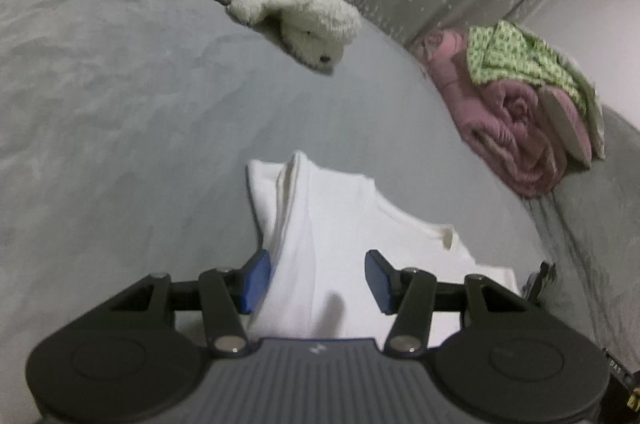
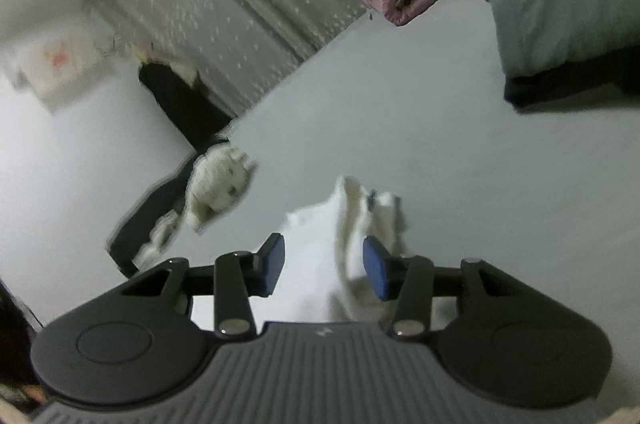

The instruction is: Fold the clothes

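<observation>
A wide grey bed (image 1: 120,103) carries everything here. Against the starry curtain a pink quilt (image 1: 508,127) lies rolled under a green cloth (image 1: 516,59), and a fluffy toy dog (image 1: 292,11) sprawls mid-bed. Near me lies the white shirt (image 1: 332,224), partly folded and flat on the bed. It looks thin, limp and light, apt to slump and crease, so I'd pinch it at hem corners or shoulder seams. The left tool (image 1: 318,280) and the right tool (image 2: 324,270) both stand apart over the shirt, pressing nothing.

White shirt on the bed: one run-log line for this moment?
left gripper: open | right gripper: open | white shirt: on bed, unheld | fold: partial
</observation>
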`<state>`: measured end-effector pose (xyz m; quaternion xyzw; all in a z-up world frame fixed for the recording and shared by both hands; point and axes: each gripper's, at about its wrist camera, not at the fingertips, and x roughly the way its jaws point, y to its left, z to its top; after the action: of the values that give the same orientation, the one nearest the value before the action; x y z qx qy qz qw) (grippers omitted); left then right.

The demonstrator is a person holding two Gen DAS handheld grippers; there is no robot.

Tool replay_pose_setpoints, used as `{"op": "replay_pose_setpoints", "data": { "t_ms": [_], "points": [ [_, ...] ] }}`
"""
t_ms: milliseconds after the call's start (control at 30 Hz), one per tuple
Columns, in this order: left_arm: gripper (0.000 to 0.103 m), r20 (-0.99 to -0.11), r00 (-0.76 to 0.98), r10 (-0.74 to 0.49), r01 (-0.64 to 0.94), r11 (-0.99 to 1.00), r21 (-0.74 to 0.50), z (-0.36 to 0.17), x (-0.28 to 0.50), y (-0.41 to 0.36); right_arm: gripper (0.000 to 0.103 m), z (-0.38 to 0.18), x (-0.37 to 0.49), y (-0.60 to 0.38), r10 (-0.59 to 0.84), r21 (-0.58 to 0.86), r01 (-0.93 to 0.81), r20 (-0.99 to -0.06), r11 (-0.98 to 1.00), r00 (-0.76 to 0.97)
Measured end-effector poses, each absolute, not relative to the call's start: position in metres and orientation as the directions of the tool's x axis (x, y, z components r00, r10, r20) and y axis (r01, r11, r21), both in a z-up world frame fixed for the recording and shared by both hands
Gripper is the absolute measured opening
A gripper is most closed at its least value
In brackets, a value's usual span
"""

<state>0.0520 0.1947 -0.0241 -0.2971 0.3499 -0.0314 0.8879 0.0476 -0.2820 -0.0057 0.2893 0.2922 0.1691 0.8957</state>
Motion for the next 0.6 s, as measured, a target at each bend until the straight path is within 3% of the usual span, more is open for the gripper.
{"op": "replay_pose_setpoints", "data": {
  "t_ms": [67,167,367,600],
  "points": [
    [0.048,-0.622,0.741,-0.253,-0.152,0.839,-0.522,-0.025,0.050,0.191,0.048,-0.006,0.046,-0.277,0.458,0.555,-0.151,-0.470,0.818,0.754],
    [0.034,-0.647,0.738,-0.193,-0.165,0.878,-0.450,-0.023,0.047,0.182,0.048,-0.011,0.048,-0.266,0.446,0.482,-0.170,-0.546,0.860,0.709],
    [0.033,-0.669,0.726,-0.162,-0.181,0.893,-0.413,-0.024,0.047,0.178,0.037,-0.015,0.050,-0.243,0.405,0.345,-0.231,-0.623,0.910,0.669],
    [0.033,-0.680,0.717,-0.151,-0.196,0.893,-0.405,-0.026,0.049,0.177,0.036,-0.017,0.055,-0.233,0.337,0.200,-0.273,-0.644,0.941,0.687]
  ]
}}
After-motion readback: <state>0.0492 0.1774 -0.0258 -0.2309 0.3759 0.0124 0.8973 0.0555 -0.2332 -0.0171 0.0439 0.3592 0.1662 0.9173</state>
